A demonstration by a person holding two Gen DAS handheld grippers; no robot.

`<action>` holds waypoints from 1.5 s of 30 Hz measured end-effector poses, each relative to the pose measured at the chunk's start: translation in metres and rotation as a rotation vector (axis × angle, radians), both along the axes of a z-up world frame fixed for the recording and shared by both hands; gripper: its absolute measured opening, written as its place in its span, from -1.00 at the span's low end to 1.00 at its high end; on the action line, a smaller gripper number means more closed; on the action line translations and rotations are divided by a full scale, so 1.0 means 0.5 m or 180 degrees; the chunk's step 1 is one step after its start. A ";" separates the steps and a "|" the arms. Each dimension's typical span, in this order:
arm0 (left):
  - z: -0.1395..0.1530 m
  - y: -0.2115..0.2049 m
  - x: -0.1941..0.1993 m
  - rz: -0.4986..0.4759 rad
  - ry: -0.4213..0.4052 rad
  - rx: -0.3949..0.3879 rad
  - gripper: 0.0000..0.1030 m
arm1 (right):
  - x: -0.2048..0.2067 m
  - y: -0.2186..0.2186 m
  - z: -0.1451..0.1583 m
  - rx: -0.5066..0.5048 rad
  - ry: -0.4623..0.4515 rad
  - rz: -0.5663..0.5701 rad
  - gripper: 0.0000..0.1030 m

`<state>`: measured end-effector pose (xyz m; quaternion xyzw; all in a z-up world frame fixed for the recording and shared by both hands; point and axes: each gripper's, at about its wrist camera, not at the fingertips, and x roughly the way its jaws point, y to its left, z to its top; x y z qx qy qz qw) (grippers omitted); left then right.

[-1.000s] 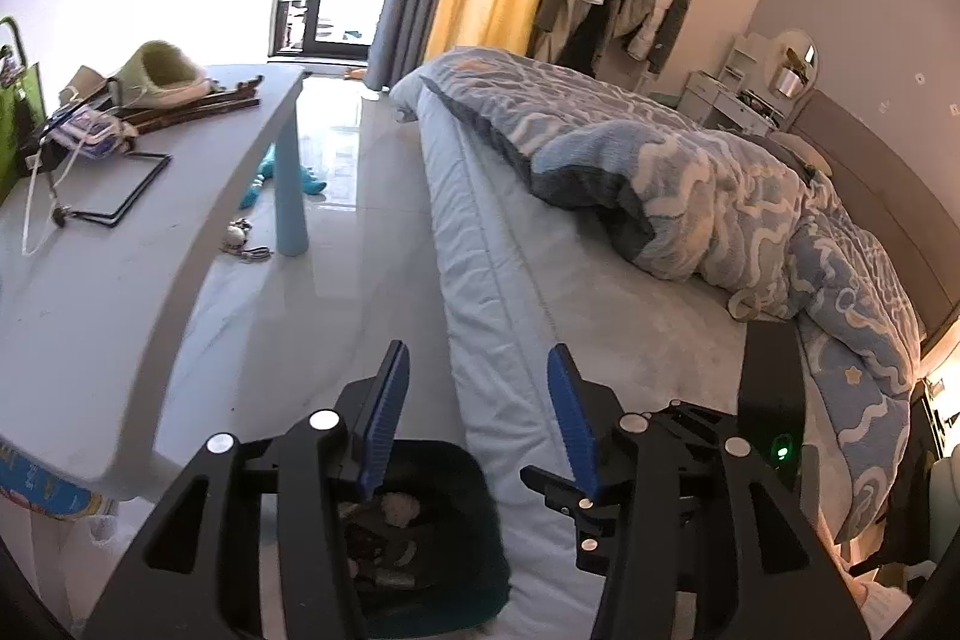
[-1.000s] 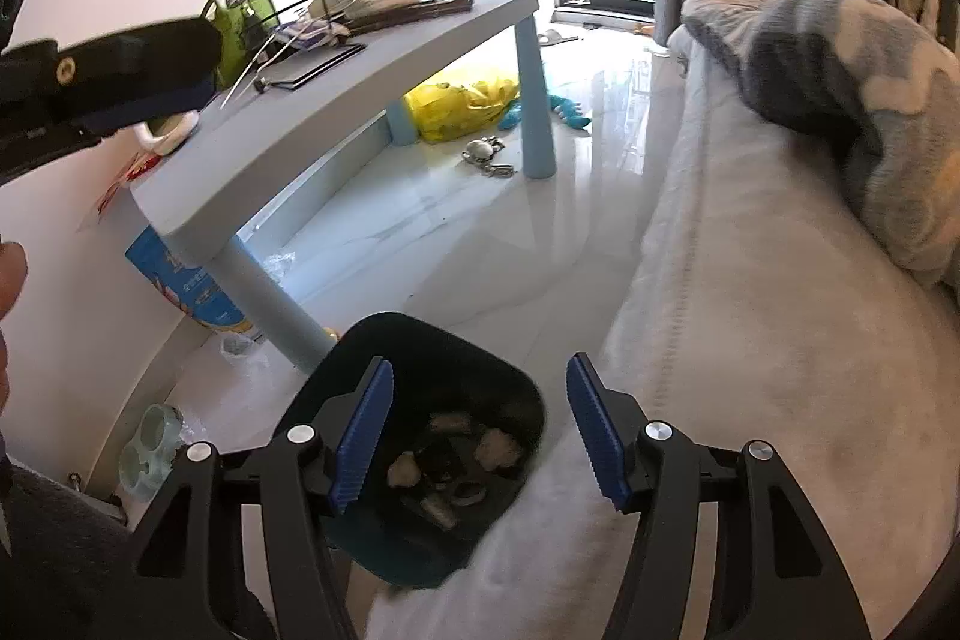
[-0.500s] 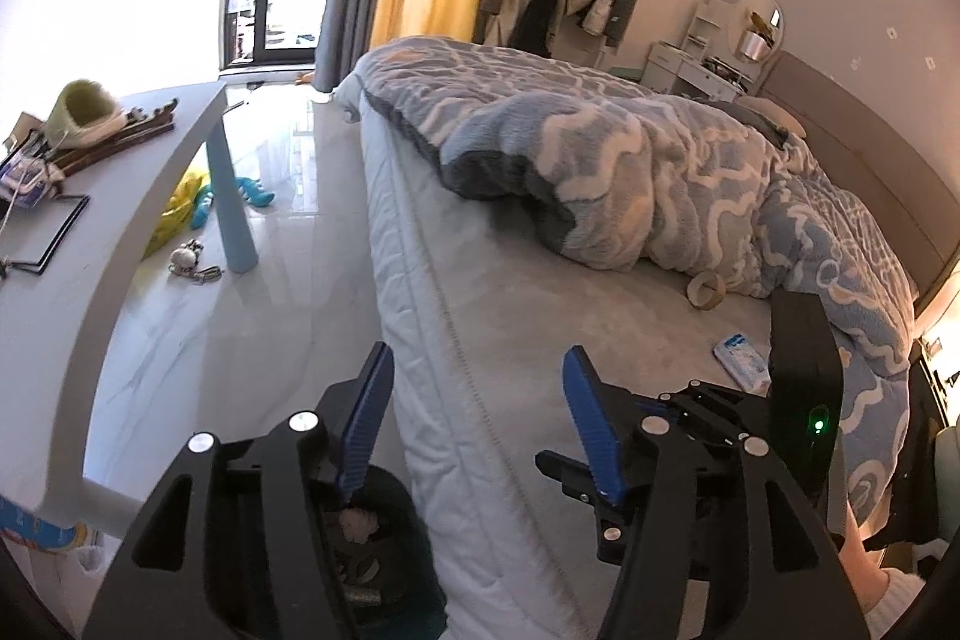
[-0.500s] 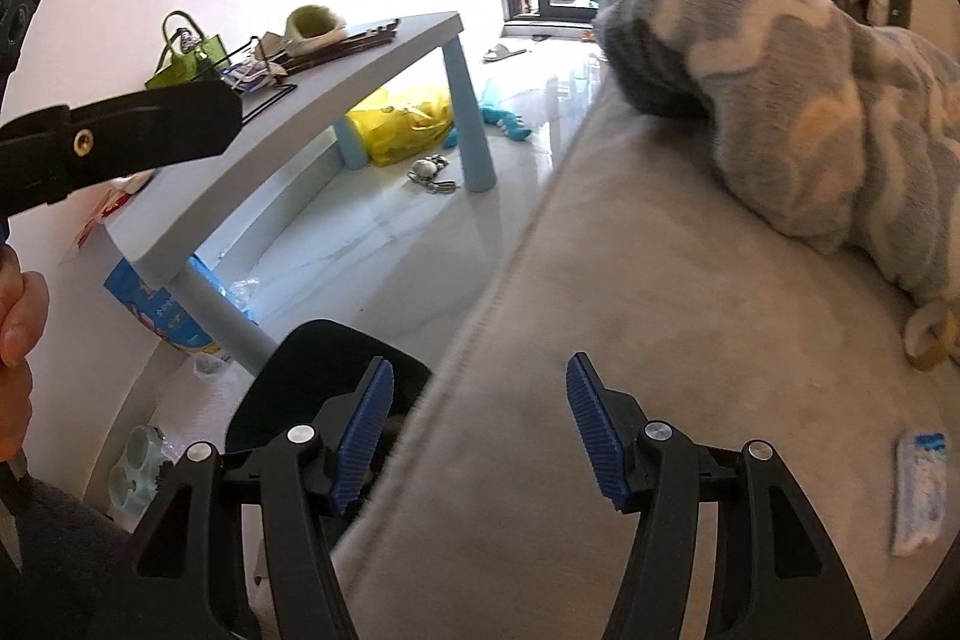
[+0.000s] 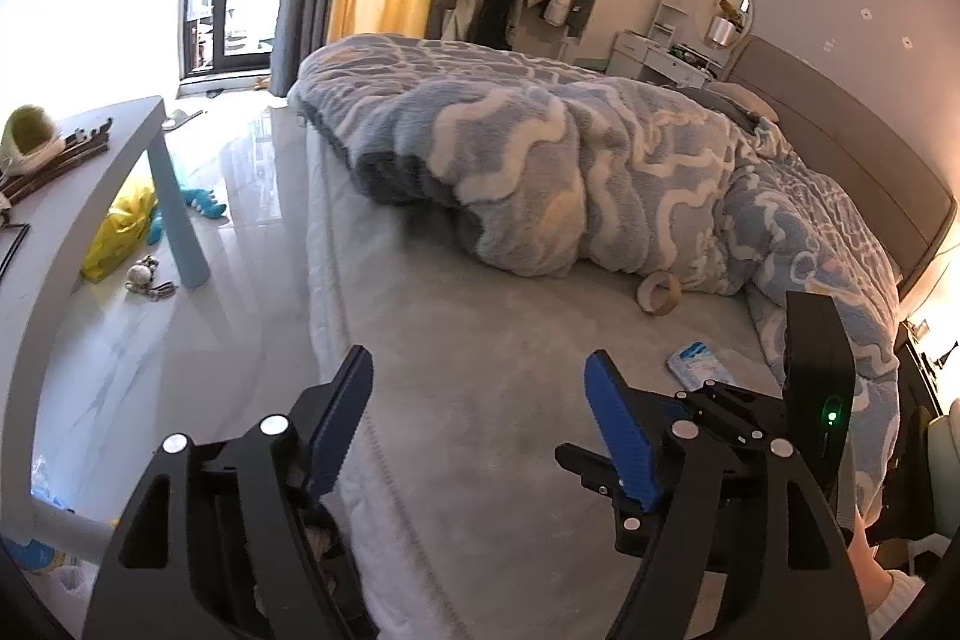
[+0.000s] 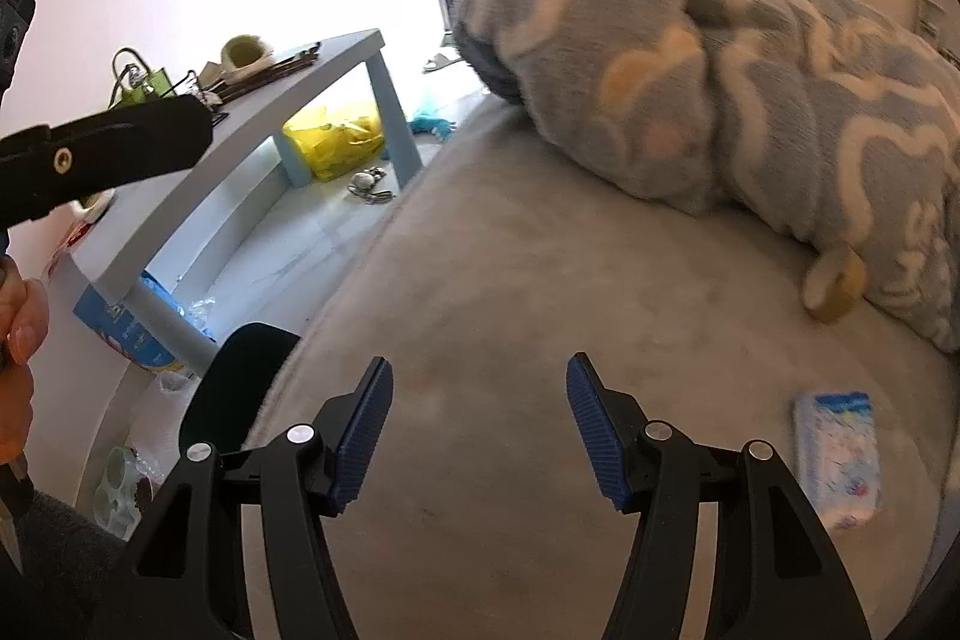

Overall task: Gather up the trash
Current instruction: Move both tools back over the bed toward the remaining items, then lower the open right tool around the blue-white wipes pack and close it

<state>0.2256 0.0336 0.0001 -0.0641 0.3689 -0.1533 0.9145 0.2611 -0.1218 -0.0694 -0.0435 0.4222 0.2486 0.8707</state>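
Bin [image 6: 240, 382] mostly hidden behind bed edge; blanket [image 6: 750, 100] blurred.

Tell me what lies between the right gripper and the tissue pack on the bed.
Nothing: in the right wrist view, only bare grey bedsheet separates the right gripper from the tissue pack.

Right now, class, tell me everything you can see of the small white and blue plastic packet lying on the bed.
The small white and blue plastic packet is a soft rectangular pouch, white with a blue band at one end and small coloured print, perhaps tissues. It looks closed and lies flat on the grey bedsheet, apart from the cardboard tape ring and the blue patterned duvet. Neither gripper touches it.
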 end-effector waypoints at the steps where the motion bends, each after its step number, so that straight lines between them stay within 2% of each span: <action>1: 0.000 -0.010 0.002 -0.0017 -0.0008 0.0000 0.51 | 0.001 -0.012 -0.001 -0.0011 -0.0002 -0.0027 0.19; 5: -0.005 -0.044 0.010 -0.0076 -0.0013 0.0008 0.55 | 0.003 -0.058 -0.001 -0.0031 -0.0035 -0.0175 0.34; 14: -0.018 -0.119 0.024 -0.0229 -0.0002 0.0066 0.55 | 0.010 -0.158 -0.005 -0.0142 -0.0090 -0.0529 0.52; 26: -0.037 -0.193 0.051 -0.0401 -0.0017 0.0122 0.61 | 0.041 -0.266 -0.032 -0.0210 0.0013 -0.0863 0.59; 30: -0.041 -0.210 0.057 -0.0470 -0.0077 0.0146 0.69 | 0.049 -0.287 -0.041 -0.0244 0.0046 -0.0941 0.62; 40: -0.050 -0.249 0.088 -0.0563 -0.0130 0.0126 0.69 | 0.062 -0.310 -0.079 -0.0233 0.0255 -0.0901 0.62; 43: -0.055 -0.268 0.096 -0.0604 -0.0136 0.0152 0.69 | 0.063 -0.310 -0.086 -0.0263 0.0279 -0.0812 0.40; 45: -0.059 -0.283 0.102 -0.0639 -0.0135 0.0159 0.69 | 0.064 -0.314 -0.089 -0.0262 0.0290 -0.0750 0.33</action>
